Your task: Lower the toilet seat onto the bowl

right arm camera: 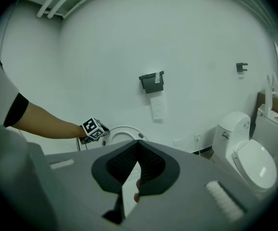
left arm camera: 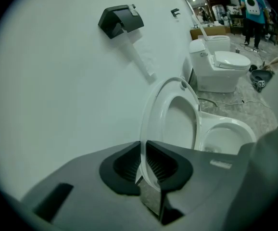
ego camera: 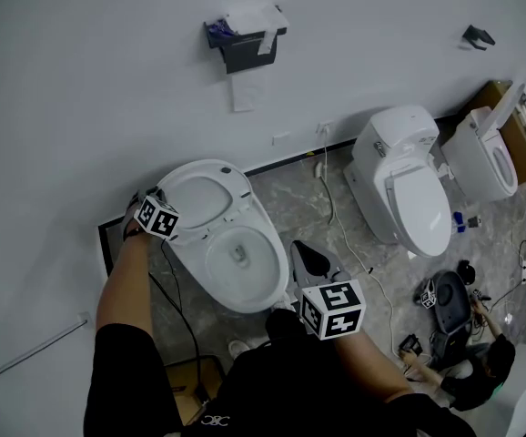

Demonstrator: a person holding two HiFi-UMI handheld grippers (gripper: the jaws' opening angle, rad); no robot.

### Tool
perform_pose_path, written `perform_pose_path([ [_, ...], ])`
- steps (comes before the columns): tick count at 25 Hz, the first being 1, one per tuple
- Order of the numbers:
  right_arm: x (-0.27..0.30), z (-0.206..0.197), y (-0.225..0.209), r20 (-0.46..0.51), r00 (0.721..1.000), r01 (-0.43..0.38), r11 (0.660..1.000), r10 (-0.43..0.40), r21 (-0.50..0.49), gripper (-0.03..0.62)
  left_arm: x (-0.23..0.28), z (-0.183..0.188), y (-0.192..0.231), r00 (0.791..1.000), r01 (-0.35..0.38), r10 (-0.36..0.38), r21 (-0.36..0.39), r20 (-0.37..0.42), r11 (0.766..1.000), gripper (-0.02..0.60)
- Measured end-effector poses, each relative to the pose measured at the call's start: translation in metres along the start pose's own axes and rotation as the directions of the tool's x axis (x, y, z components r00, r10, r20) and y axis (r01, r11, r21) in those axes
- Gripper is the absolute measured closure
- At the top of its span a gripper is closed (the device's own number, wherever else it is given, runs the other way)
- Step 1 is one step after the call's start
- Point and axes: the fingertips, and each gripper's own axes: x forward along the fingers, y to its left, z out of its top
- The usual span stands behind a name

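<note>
the toilet seat (ego camera: 190,176) stands raised, tilted back near the wall (ego camera: 108,80), and the left gripper (left arm camera: 143,146) pinches its thin outer rim between nearly closed jaws. the bowl (ego camera: 265,285) lies uncovered below the seat. the right gripper (ego camera: 304,253), jaws pressed together on nothing, hangs just beside the bowl's front rim, well apart from the neighbouring toilet (ego camera: 404,189).

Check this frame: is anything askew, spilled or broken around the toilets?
Nothing looks spilled or broken. The only untidy thing is a loose white cable that snakes across the floor between the open toilet and the closed toilet.
</note>
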Motion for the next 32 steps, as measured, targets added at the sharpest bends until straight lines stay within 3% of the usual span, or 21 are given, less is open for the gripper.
perform_pose_path([
  [9,-0.007,-0.001,0.020,0.008,1.000,-0.013,1.000,0.013,-0.002,0.586,-0.028,-0.002,-0.024,0.988,0.145,-0.145,0.009,0.045,0.989,0.535],
  [16,-0.016,-0.006,0.036,0.013,1.000,-0.025,1.000,0.025,-0.006,0.586,-0.060,-0.009,-0.060,0.963,0.251,-0.256,0.062,0.079,0.966,0.530],
  [25,-0.026,-0.031,0.056,0.000,1.000,-0.002,0.999,0.002,-0.051,0.586,-0.102,-0.027,-0.126,0.915,0.375,-0.393,0.169,0.087,0.911,0.528],
  [32,-0.042,-0.061,0.073,-0.030,0.999,0.013,0.999,-0.014,-0.030,0.586,-0.131,-0.046,-0.188,0.880,0.436,-0.469,0.263,0.076,0.861,0.518],
])
